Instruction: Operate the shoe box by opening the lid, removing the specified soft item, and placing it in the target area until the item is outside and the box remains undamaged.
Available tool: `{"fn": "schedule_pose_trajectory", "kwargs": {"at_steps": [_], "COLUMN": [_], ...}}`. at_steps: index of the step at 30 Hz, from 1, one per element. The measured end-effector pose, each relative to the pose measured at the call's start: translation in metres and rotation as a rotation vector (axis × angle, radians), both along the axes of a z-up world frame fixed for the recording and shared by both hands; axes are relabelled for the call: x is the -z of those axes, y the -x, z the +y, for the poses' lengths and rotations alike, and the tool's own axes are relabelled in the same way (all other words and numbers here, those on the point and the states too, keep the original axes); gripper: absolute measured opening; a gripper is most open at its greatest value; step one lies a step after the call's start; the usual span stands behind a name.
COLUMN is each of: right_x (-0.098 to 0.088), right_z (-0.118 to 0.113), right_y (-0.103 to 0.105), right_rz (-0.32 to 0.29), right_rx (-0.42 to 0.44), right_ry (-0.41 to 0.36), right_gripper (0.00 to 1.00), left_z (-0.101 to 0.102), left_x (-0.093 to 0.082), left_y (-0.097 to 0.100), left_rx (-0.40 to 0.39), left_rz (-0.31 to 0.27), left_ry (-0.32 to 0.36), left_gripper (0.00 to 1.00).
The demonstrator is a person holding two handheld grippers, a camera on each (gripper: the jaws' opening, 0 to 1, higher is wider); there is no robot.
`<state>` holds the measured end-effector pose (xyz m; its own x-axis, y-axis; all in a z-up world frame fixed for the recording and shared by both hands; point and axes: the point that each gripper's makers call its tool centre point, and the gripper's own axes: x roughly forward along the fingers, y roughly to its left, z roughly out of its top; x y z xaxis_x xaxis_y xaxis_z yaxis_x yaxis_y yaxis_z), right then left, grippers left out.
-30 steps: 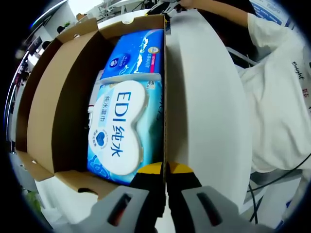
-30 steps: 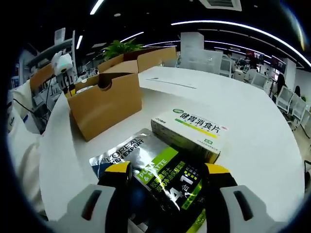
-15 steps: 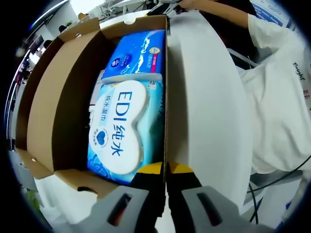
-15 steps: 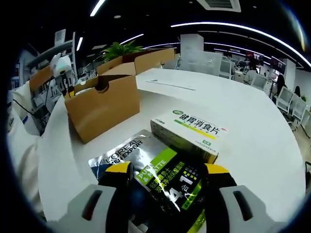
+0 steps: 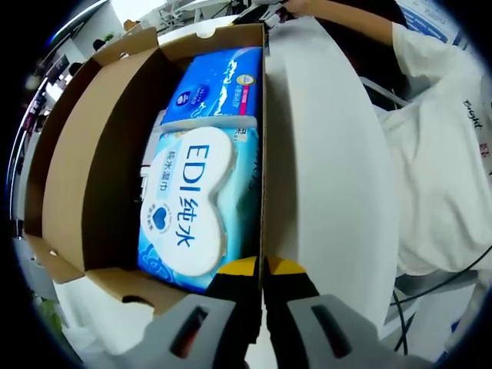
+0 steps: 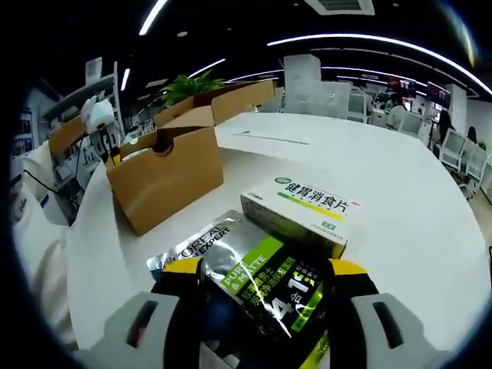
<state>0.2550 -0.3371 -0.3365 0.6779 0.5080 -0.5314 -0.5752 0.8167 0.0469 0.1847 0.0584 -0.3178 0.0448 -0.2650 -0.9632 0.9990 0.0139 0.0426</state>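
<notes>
The brown cardboard shoe box stands open, its flaps folded out to the left. Inside lie a blue-and-white EDI wet-wipes pack and, beyond it, a darker blue soft pack. My left gripper is shut on the thin top edge of the box's right wall. In the right gripper view the same box stands at the left on the white table. A silver, black and green L'Oreal pouch lies flat on the table, its near end between the spread jaws of my right gripper, which looks open.
A white-and-green medicine carton lies just beyond the pouch. The white table stretches away to the right. A person in a white shirt stands close to the table edge beside the box. Larger cardboard boxes and a plant stand behind.
The right gripper view has shifted slightly, so its camera moved a little. The left gripper, the box and the packs inside it have stayed as they were.
</notes>
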Motion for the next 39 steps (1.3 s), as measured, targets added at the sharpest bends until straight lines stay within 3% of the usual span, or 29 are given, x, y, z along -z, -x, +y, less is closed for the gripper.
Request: {"fn": "schedule_pose_trajectory", "kwargs": {"at_steps": [12,15,23,31,36,39], "right_x": [-0.002,-0.005,-0.011,-0.031,-0.046,-0.061], "right_z": [-0.002,-0.001,0.006,0.014,0.014,0.018], "right_y": [-0.001,0.0,0.0,0.01,0.011,0.01], "right_rz": [-0.043,-0.034,-0.064,-0.067,-0.102,-0.154], "right_rx": [0.003,0.006,-0.012,-0.016,-0.02,-0.024], "right_ry": [0.05,0.024,0.041,0.016,0.017,-0.003], "right_gripper": [0.65,0.64,0.66,0.6,0.59,0.56], "left_z": [-0.001,-0.002,-0.002,-0.002,-0.002,-0.002], "left_x": [-0.002,-0.002,-0.002,-0.002,-0.002,-0.003], "left_y": [-0.006,-0.004,-0.003,-0.002,-0.002,-0.005], "left_rx": [0.002,0.001,0.001,-0.002,-0.005,-0.001], "left_rz": [-0.002,-0.002,-0.003,-0.003,-0.001,-0.004], "left_ry": [0.001,0.001,0.002,0.001,0.001,0.005], "left_gripper": [0.01,0.01,0.01,0.01,0.01,0.01]}}
